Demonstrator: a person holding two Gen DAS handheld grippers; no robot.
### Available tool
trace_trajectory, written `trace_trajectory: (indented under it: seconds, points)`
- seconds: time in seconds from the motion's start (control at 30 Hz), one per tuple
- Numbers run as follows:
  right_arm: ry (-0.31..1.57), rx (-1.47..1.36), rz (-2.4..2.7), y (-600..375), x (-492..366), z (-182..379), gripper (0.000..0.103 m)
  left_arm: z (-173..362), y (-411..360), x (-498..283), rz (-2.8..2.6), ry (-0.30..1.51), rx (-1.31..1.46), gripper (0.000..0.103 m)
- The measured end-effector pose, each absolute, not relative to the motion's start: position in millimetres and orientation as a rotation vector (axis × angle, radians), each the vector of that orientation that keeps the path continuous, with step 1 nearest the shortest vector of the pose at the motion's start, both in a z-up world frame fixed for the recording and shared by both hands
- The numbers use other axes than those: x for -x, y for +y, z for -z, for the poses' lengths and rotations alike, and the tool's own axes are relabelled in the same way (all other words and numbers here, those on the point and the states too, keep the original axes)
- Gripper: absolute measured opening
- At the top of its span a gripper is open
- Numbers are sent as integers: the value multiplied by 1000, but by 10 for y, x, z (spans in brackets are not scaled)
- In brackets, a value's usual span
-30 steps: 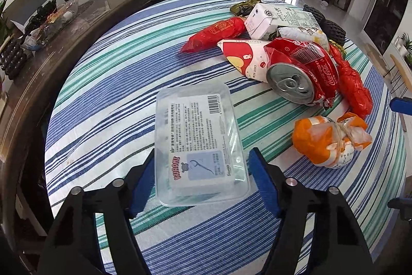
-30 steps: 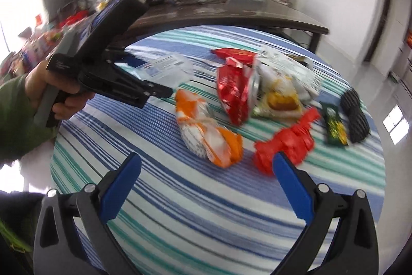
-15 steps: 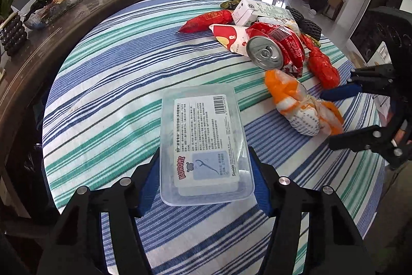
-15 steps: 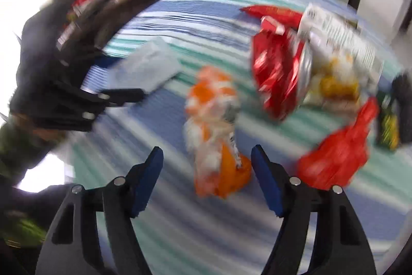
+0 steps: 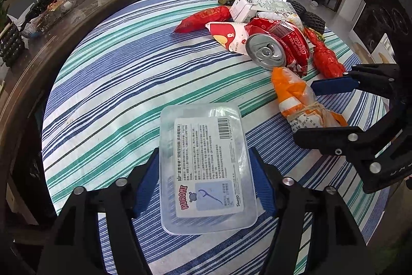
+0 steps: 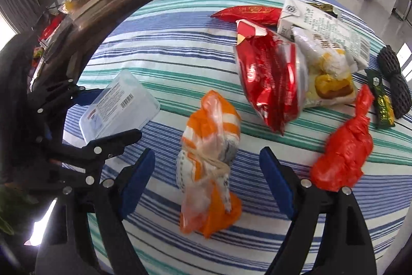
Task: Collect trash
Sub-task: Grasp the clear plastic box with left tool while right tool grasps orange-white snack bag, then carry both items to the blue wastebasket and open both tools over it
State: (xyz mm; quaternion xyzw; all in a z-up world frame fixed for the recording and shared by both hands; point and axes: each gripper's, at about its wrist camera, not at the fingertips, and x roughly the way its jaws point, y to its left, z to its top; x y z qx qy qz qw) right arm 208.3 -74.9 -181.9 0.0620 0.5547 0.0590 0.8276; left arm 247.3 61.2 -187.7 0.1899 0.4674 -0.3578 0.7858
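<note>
Clear glossy plastic box (image 5: 206, 166), woven tablecloth (image 5: 123, 74)

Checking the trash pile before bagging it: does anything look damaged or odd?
Yes. The red cola can lies on its side, crushed and creased, among the wrappers. The clear plastic box sits intact between the left gripper's fingers.

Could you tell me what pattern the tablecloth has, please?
The tablecloth has blue, teal and white stripes, clearest in the left wrist view.
</note>
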Motion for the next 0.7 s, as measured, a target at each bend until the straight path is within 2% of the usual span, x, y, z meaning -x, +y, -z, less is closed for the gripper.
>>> trace_trajectory:
  seconds: [0.07,0.37,0.7]
  points:
    - [1174,-115,-117,-744,-2046,1811,47,1875,604,-2464,770,1000,-421,63]
    - [1091,-221,-115,-951,-1377,1599,46,1751,655,-2226,808,990,-358,62]
    - [1001,-350,-35,-1381,-624,1499,46,1584,232,-1734,923,982,-312,62]
